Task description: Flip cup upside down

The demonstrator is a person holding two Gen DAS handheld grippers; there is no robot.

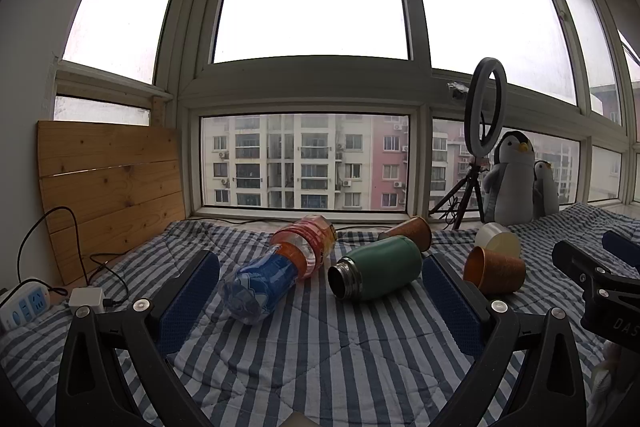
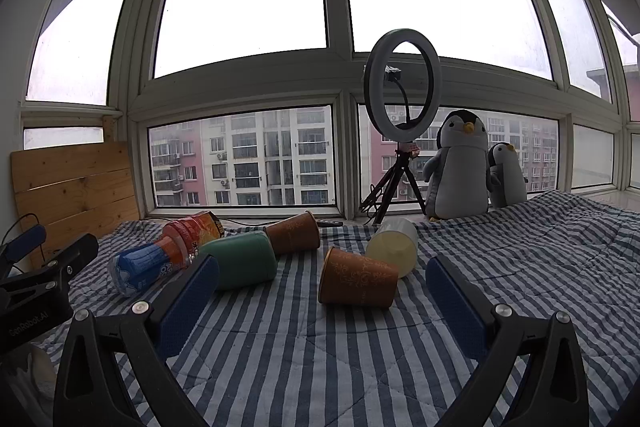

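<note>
Both grippers hover low over the striped blanket (image 2: 320, 355), jaws spread wide, holding nothing. Left gripper (image 1: 320, 287) points at the green flask (image 1: 376, 267) lying on its side; right gripper (image 2: 322, 287) faces the nearer brown cup (image 2: 358, 283), tipped over just ahead between its fingers, mid-blanket. Only the left view shows the power strip (image 1: 24, 303) at the blanket's left edge.
</note>
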